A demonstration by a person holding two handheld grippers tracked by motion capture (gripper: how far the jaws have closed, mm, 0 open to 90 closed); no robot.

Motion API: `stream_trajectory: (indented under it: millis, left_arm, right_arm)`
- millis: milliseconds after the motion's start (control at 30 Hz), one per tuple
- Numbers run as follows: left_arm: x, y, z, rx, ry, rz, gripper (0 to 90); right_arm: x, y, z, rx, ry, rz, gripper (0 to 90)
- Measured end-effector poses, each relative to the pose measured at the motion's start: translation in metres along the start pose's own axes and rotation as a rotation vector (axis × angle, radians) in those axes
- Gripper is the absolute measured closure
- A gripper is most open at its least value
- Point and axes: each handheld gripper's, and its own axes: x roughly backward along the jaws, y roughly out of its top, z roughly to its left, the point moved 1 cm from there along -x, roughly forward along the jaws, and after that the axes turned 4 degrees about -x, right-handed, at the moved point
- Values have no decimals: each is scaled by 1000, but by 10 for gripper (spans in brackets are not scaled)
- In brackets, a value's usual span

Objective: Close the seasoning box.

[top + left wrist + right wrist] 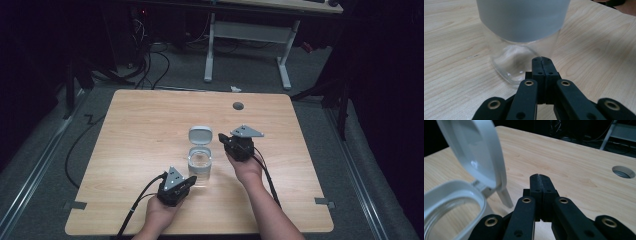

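Jar (200, 162) with lid (199, 135) flipped open; left gripper (186, 183) and right gripper (224, 139) beside it, jaws shut empty, likely reopening next.

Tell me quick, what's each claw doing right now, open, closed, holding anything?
Left claw: closed, empty, right by the clear jar.
Right claw: closed, empty, beside the jar's raised lid.

The clear jar (200, 164) stood mid-table (140, 125) with its grey lid (199, 135) flipped up behind, blocking passage between the left gripper (190, 180) and right gripper (222, 136). Bare wood lay open all around, apart from a cable hole (238, 105).
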Motion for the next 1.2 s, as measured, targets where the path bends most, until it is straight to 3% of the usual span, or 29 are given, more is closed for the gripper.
stream_trajectory:
  millis: [267, 500, 800, 1000, 1200]
  left_arm:
    - [-4, 1, 0, 8, -19, 12, 900]
    - [-5, 0, 0, 6, -21, 15, 900]
    - [-6, 0, 1, 6, -20, 11, 900]
    - [-6, 0, 0, 3, -19, 12, 900]
    - [-6, 0, 0, -1, -19, 13, 900]
  right_arm:
    - [-10, 27, 9, 12, 15, -39, 899]
    - [-8, 32, 19, 29, 31, -41, 899]
    - [2, 21, 31, 49, 53, -30, 898]
    - [11, 3, 39, 58, 73, -25, 898]
    - [16, -2, 41, 58, 74, -29, 895]
